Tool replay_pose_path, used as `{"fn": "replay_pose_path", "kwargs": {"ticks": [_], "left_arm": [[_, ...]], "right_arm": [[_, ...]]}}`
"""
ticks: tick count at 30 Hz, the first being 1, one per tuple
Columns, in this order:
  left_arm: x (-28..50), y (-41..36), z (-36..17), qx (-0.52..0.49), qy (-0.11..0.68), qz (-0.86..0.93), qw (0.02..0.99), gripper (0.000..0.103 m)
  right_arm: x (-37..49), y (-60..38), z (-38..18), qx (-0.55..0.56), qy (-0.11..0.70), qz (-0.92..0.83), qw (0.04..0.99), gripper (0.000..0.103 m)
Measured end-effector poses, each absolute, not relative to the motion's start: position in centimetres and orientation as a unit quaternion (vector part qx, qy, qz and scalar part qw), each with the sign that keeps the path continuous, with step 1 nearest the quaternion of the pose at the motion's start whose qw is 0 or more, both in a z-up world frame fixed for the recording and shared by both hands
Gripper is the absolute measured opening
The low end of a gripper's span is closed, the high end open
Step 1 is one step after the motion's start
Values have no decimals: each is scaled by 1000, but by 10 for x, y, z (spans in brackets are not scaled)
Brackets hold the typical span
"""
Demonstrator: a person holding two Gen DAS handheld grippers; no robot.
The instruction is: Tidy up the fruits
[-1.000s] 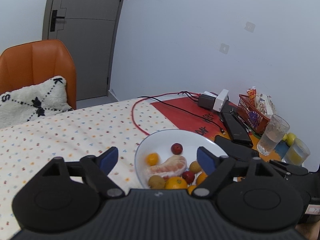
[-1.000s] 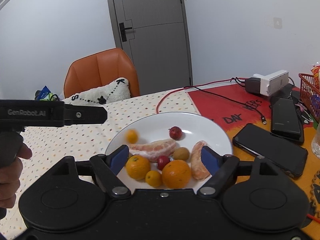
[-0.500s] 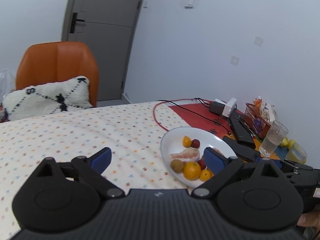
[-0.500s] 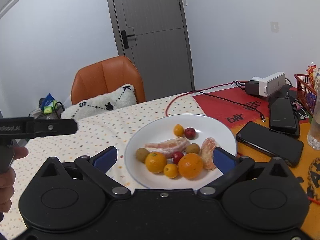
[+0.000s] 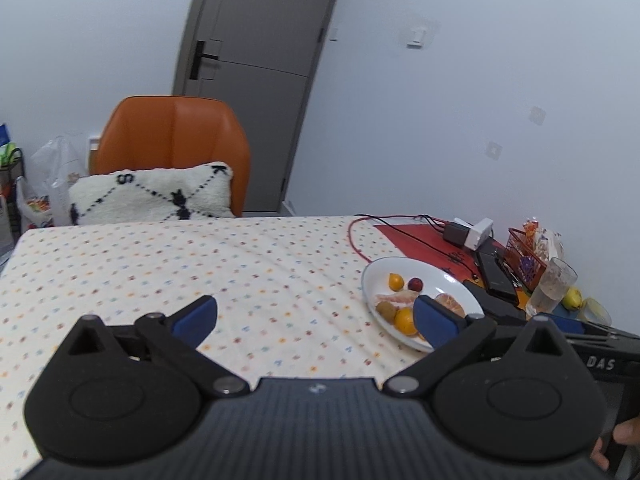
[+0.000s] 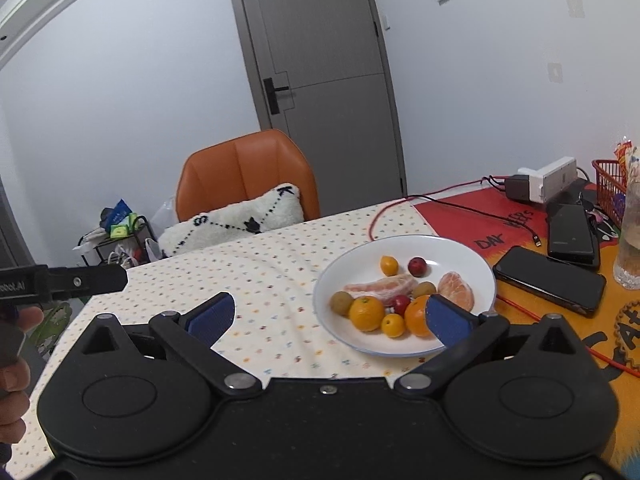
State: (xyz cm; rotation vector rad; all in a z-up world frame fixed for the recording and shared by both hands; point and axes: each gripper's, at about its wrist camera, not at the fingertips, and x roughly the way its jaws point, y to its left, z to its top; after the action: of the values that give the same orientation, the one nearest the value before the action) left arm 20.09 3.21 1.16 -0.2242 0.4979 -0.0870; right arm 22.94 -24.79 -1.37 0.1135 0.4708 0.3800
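A white plate (image 6: 452,256) on the dotted tablecloth holds two oranges (image 6: 366,313), small kumquats (image 6: 389,265), red fruits (image 6: 417,266), brown kiwi-like fruits (image 6: 342,303) and peeled citrus pieces (image 6: 456,289). My right gripper (image 6: 330,314) is open and empty, hanging above the cloth just left of the plate, with its right pad over the plate's near rim. My left gripper (image 5: 316,312) has its jaws opening with nothing between them. It stands over bare cloth, with the plate (image 5: 436,276) to its right. Its body (image 6: 64,280) also shows at the right wrist view's left edge.
Right of the plate lie two black phones (image 6: 550,280), a glass (image 6: 630,240), a red basket (image 6: 610,188), a charger block (image 6: 548,180) and red and black cables. An orange chair (image 6: 244,172) with a white pillow (image 6: 236,224) stands behind the table. A person's hand (image 6: 16,320) holds the left gripper.
Both grippers pulled back and up from the plate while their jaws widened. The left one swung left, so the plate now sits at its right. A small kumquat rolled beside the red fruit.
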Motion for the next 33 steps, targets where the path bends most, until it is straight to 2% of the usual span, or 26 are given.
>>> {"fn": "replay_pose_path", "kwargs": {"ticks": [13,20,33], "left_arm": [[129,56,26,-105,222,17,969,103],[87,58,36,-83,211,33,973,103],[54,44,30,-77,215,11,973,103]], "right_arm": [[186,-241,-3,54,226,191,954,103],[163,-223,0,19,221,191,956,103],[112,-228,5,16,212,188,959,103]]}}
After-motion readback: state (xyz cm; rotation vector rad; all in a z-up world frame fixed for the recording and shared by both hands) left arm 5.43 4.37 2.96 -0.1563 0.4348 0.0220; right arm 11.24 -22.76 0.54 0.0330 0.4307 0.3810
